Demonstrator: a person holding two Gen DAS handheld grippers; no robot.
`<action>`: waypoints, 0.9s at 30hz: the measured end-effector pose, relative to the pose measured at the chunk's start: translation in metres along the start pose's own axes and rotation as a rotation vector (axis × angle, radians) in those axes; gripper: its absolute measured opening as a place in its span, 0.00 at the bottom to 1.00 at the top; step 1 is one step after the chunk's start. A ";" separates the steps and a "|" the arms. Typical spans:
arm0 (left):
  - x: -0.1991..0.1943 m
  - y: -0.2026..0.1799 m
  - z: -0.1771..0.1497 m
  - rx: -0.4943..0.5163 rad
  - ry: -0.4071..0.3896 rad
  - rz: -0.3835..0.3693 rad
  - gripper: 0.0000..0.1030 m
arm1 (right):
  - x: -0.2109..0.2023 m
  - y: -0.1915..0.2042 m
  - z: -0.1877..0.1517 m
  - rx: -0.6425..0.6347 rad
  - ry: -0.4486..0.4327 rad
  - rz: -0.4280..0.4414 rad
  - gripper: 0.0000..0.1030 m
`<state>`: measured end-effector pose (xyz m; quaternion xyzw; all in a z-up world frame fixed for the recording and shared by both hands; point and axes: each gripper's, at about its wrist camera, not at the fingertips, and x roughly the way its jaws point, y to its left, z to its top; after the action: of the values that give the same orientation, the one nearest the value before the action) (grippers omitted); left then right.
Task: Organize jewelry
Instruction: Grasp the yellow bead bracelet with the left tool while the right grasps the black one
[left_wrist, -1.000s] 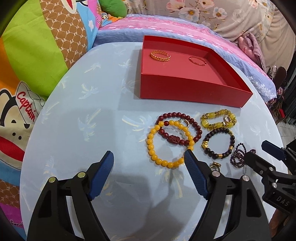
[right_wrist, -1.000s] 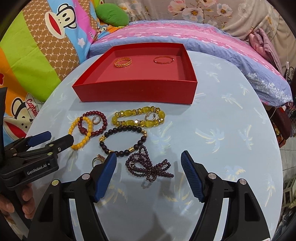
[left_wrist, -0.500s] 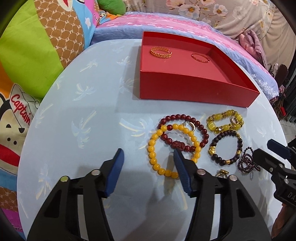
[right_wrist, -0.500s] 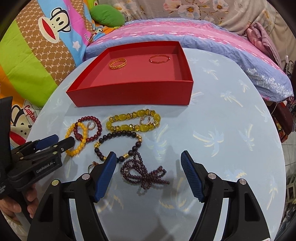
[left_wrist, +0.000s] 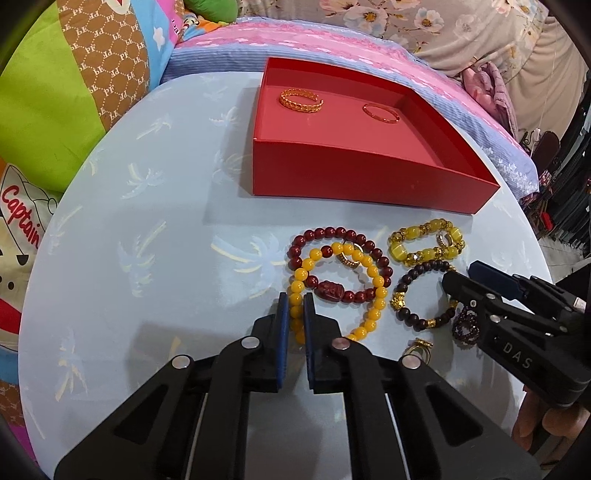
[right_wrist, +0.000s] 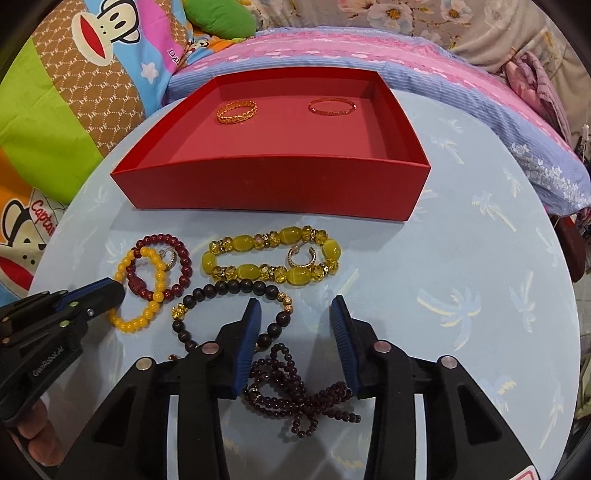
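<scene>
Two gold-coloured bangles lie inside the red box (right_wrist: 273, 184) at the far side of the round table (right_wrist: 461, 258): a chain-patterned bangle (right_wrist: 236, 111) on the left and a thin plain bangle (right_wrist: 332, 106) to its right, well apart, both toward the far wall. The rest of the box floor is bare red.

On the near side of the box the other jewelry sits on the tablecloth. The left gripper (left_wrist: 295, 306) has just been closing, and its blue pads now pinch the near-left arc of the yellow bead bracelet (left_wrist: 373, 273), which overlaps the dark red bead bracelet (left_wrist: 332, 236) (a small gold ring lies within the two loops).

To the right lie the chunky yellow stone bracelet (right_wrist: 269, 254) and, nearer, the dark brown bead bracelet (right_wrist: 236, 288). The right gripper (right_wrist: 295, 325) has also been closing; its jaws stand partly apart over the purple bead strand (right_wrist: 295, 391), the pads not pressing on it.
</scene>
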<state>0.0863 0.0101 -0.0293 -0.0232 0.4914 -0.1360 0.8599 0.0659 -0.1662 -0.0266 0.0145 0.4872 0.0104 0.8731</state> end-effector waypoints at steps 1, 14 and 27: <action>0.000 0.000 0.000 0.000 0.001 -0.003 0.07 | 0.000 0.001 0.000 -0.006 -0.003 -0.005 0.30; -0.022 -0.015 0.003 0.029 -0.014 -0.051 0.07 | -0.028 0.000 0.005 0.013 -0.057 0.047 0.07; -0.069 -0.039 0.039 0.090 -0.091 -0.139 0.07 | -0.086 -0.006 0.049 -0.011 -0.204 0.064 0.07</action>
<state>0.0785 -0.0137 0.0552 -0.0249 0.4423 -0.2161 0.8701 0.0626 -0.1755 0.0717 0.0262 0.3949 0.0392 0.9175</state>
